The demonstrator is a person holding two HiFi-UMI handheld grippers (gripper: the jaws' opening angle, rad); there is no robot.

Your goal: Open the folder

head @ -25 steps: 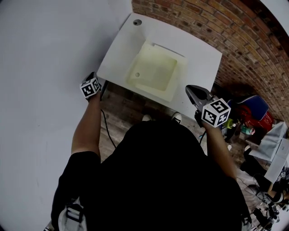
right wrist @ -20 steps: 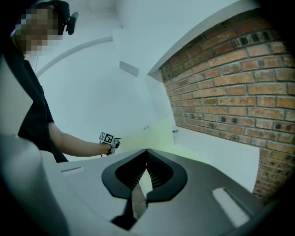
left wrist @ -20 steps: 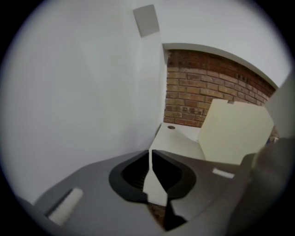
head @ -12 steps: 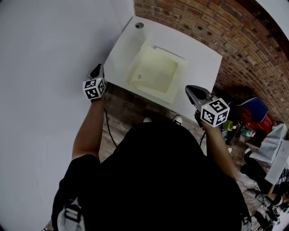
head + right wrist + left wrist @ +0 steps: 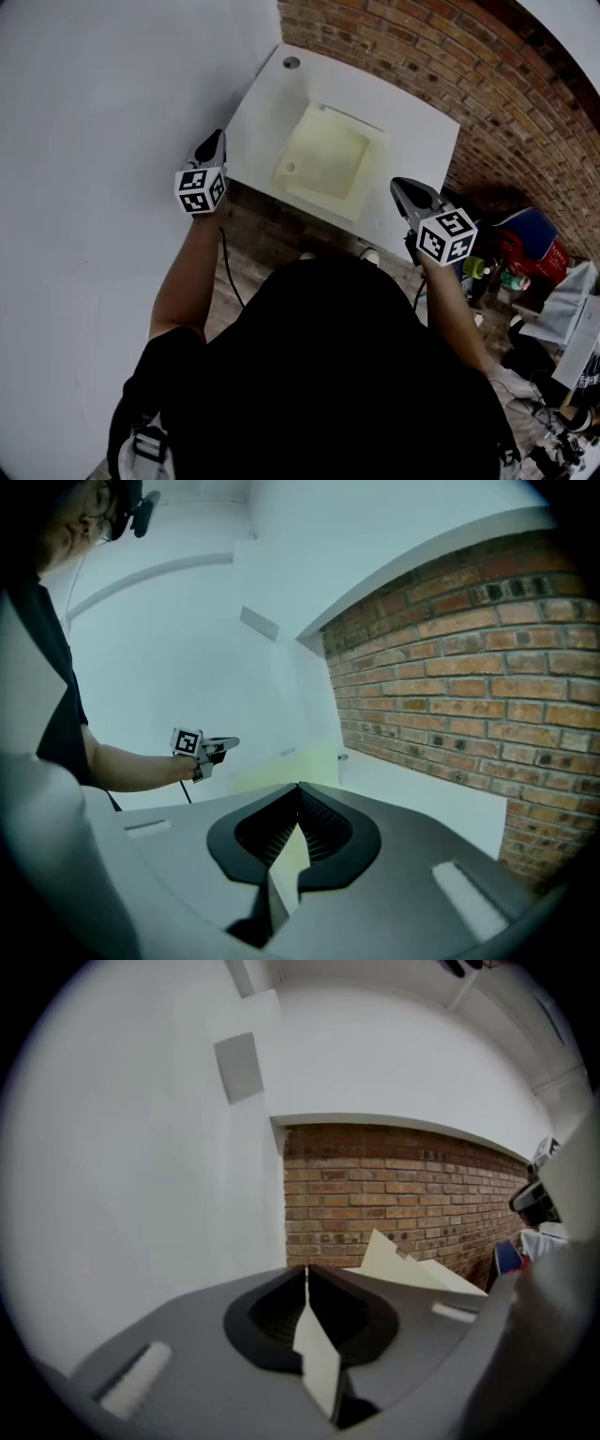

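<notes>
the pale yellow folder lies mid-table on the white table. the left gripper hovers off the table's left edge and the right gripper at its near edge. both sets of fingers are pressed together, holding nothing. best to part one pair, come in low at the cover's free edge and pin the back.

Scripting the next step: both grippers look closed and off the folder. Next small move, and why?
Probably open the fingers of the left gripper and lower it toward the nearest edge of the folder. The folder lies shut on the table, and that gripper hovers beside it, fingers together and empty.
</notes>
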